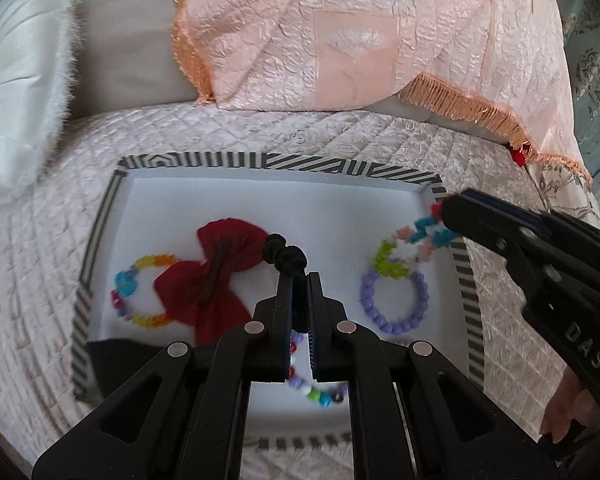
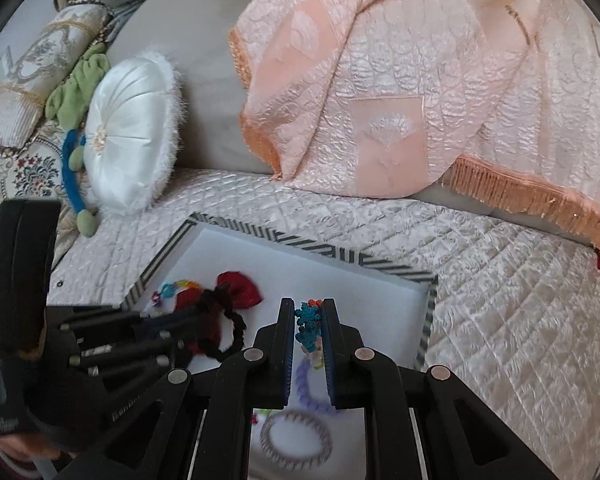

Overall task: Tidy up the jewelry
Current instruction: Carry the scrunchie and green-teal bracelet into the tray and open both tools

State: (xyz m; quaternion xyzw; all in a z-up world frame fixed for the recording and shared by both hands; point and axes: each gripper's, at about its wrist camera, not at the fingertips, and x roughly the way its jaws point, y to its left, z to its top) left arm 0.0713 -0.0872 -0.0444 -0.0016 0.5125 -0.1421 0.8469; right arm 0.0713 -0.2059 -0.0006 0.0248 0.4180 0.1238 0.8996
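Note:
A white tray with a striped rim (image 1: 284,162) lies on a quilted cushion. My left gripper (image 1: 299,280) is shut on a black braided hair tie (image 1: 285,255), held above the tray; the tie also shows in the right wrist view (image 2: 224,320). My right gripper (image 2: 307,308) is shut on a multicoloured star-bead bracelet (image 2: 306,326), which hangs over the tray's right side (image 1: 414,240). In the tray lie a red bow (image 1: 212,280), a rainbow bracelet (image 1: 140,292), a purple bead bracelet (image 1: 396,304) and a mixed bead string (image 1: 320,394).
A peach fringed throw (image 1: 340,40) drapes over the sofa back behind the tray. A white round cushion (image 2: 128,136) and a green and blue soft toy (image 2: 74,120) lie at the left. A grey patterned ring (image 2: 296,436) lies under my right gripper.

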